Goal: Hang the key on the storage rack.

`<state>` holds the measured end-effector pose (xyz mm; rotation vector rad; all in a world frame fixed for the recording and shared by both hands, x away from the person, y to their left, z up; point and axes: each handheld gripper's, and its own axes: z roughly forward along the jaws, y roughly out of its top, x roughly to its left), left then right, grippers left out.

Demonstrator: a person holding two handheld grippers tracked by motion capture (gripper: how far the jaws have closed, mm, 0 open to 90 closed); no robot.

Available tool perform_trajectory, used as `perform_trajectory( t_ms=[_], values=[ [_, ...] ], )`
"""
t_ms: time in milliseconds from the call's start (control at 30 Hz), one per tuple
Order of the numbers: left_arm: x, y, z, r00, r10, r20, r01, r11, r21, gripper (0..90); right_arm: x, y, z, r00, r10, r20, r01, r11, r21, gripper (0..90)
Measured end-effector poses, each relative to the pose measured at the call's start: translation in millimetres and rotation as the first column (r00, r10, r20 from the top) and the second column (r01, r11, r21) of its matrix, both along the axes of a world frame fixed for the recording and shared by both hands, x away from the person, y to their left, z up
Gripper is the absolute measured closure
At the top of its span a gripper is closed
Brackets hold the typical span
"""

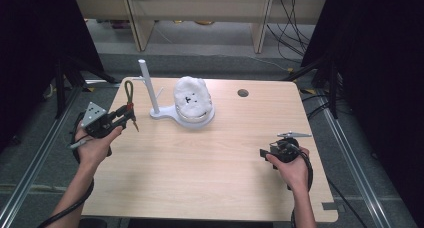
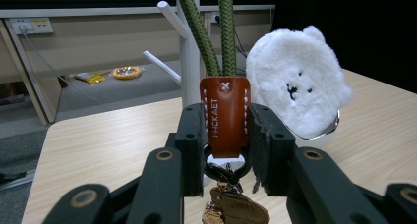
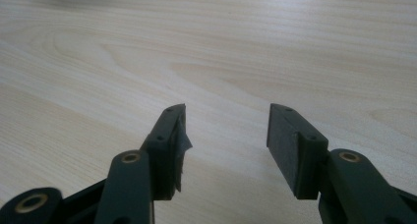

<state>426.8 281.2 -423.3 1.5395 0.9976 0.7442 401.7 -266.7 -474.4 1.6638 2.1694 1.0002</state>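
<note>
Leather keychain (image 2: 224, 120) — one, two grippers.

We see a light wood bench (image 1: 210, 158) with a round cable hole (image 1: 243, 93) near its far edge. On it stands a white peg stand (image 1: 152, 95), its base bearing a fluffy white pouch (image 1: 191, 100).

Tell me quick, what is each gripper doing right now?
Left gripper: shut on the brown leather tab of the green cord keychain, held up off the table.
Right gripper: open, holding nothing, above the bare wooden table.
</note>
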Motion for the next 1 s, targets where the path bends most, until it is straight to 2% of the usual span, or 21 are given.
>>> perform_trajectory(
  t_ms=[200, 267, 300, 433, 467, 700, 767, 800, 1000],
  values=[
    [8.3, 1.3, 0.1, 1.0, 0.002, -0.005, -0.002, 1.0, -0.006, 67.9, -0.1, -0.1, -0.1, 1.0, 0.008, -0.001, -0.008, 1.0, 0.006, 50.3],
    [10.4, 1.7, 0.4, 0.9999, 0.004, -0.014, -0.004, 1.0, 0.001, 67.9, -0.3, 0.2, 0.2, 1.0, 0.004, -0.002, -0.004, 1.0, 0.002, 50.4],
    [11.9, 1.9, 0.2, 0.9999, 0.004, -0.015, -0.004, 1.0, 0.0, 67.9, 0.1, -1.0, -1.0, 0.9998, 0.016, 0.01, -0.016, 0.9998, -0.015, 50.4],
    [18.5, 3.0, -0.3, 0.9996, 0.008, -0.026, -0.008, 1.0, 0.001, 67.9, -0.2, 0.6, -0.2, 1.0, 0.004, -0.003, -0.004, 1.0, 0.0, 50.4],
    [20.4, 3.5, -0.5, 0.9995, 0.008, -0.032, -0.008, 1.0, 0.004, 67.9, 1.3, -0.6, -1.4, 0.9996, 0.019, 0.02, -0.019, 0.9998, -0.008, 50.4],
    [33.5, 4.1, -2.4, 0.9984, 0.007, -0.057, -0.007, 1.0, 0.003, 67.8, 1.6, -0.5, -1.9, 0.9995, 0.023, 0.021, -0.023, 0.9997, -0.005, 50.4],
    [37.0, 4.2, -2.6, 0.9981, 0.006, -0.062, -0.007, 1.0, -0.003, 67.8, 1.4, -0.6, -1.6, 0.9996, 0.019, 0.02, -0.019, 0.9998, -0.009, 50.4],
    [37.9, 4.1, -2.7, 0.9978, 0.006, -0.066, -0.006, 1.0, -0.002, 67.8, 0.4, 0.9, -0.8, 1.0, -0.005, -0.003, 0.005, 1.0, -0.005, 50.4],
    [44.5, 2.6, -6.1, 0.996, 0.003, -0.089, -0.005, 0.9999, -0.015, 67.8, 0.2, 0.7, -0.7, 1.0, 0.001, -0.004, -0.001, 1.0, -0.001, 50.4]
  ],
)
